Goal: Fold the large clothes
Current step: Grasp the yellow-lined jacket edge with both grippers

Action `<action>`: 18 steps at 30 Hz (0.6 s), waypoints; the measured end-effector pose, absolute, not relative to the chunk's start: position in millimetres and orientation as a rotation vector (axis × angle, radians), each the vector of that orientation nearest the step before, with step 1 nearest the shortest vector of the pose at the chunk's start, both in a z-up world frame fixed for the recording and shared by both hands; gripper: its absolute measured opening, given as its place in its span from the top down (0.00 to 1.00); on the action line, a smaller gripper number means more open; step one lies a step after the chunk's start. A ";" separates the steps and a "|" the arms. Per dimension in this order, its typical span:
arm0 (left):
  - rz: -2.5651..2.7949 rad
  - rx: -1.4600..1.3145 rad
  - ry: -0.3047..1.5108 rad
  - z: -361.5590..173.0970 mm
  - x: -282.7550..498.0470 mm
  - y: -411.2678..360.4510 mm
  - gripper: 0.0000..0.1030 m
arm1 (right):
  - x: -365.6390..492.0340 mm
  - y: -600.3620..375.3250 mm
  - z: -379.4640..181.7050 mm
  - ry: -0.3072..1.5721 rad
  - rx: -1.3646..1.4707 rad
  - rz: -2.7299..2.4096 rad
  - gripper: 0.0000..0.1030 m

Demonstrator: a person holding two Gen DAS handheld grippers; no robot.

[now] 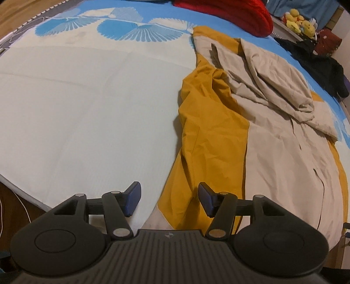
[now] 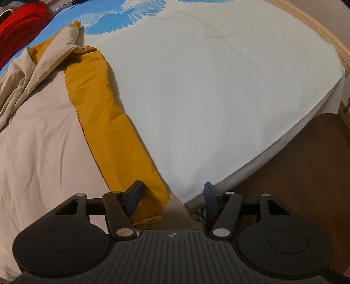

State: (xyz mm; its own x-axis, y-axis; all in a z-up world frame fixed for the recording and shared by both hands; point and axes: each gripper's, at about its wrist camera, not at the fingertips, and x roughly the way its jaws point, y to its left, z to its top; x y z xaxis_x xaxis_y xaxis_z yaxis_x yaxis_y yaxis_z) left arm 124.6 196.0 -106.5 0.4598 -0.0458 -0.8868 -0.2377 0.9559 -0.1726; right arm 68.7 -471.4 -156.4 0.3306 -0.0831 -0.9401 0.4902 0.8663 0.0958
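Left wrist view: the left gripper (image 1: 169,201) hangs over the near edge of the bed (image 1: 87,109), its blue-padded jaws spread wide with nothing between them, poised above the near hem of a large beige and mustard-yellow garment (image 1: 273,142). The garment lies on the right part of the white sheet, stretched from near to far, with a mustard panel bunched in wrinkles along its left side and beige folds heaped toward the far end. Beyond it at the far edge sit a red cushion (image 1: 229,13), some yellow plush toys (image 1: 299,20) and a dark piece of clothing (image 1: 317,63). In the right wrist view, the right gripper (image 2: 174,200) is likewise wide open and empty, held above the garment's (image 2: 43,131) near right corner, where a mustard strip runs along the bare bed sheet (image 2: 218,87). The red cushion (image 2: 19,19) shows far left.
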 end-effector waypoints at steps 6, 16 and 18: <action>0.078 -0.227 1.134 -117.9 127.3 184.6 0.47 | 65.9 -472.7 -150.0 1.144 0.377 -0.412 0.39; 0.023 -0.206 1.116 -116.2 127.2 178.1 0.86 | 69.4 -478.2 -155.8 1.163 0.388 -0.376 0.37; 0.025 -0.211 1.140 -120.1 128.7 177.4 0.76 | 71.6 -473.4 -157.9 1.180 0.388 -0.324 0.37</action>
